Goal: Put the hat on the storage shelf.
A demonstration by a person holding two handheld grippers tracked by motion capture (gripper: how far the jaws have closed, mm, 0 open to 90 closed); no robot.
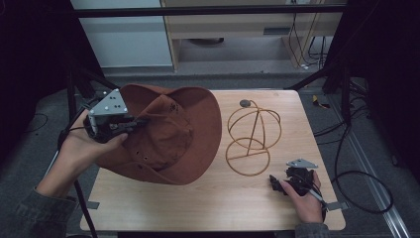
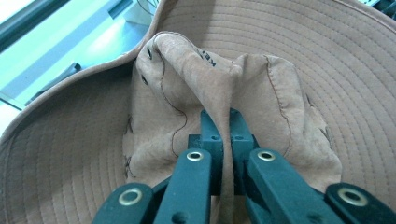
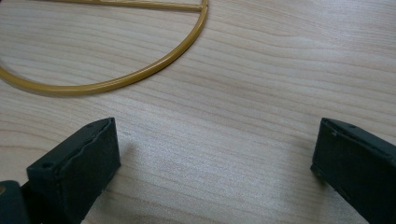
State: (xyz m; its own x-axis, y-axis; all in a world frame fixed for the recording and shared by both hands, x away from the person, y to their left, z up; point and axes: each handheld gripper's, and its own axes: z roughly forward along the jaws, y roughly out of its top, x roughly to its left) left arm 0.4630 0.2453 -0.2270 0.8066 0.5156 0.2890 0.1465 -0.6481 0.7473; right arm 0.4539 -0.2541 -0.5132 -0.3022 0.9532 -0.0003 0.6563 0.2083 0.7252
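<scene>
Left gripper point(image 1: 130, 125) pinches a fold of the crown of a brown wide-brimmed hat point(image 1: 168, 134); its jaws are pressed together on the fabric, and the hat is tilted over the left half of the wooden table point(image 1: 218, 203). A gold wire hat stand point(image 1: 251, 136) stands just right of the hat. Right gripper point(image 1: 278, 184) rests near the stand's base ring, jaws spread above bare wood.
</scene>
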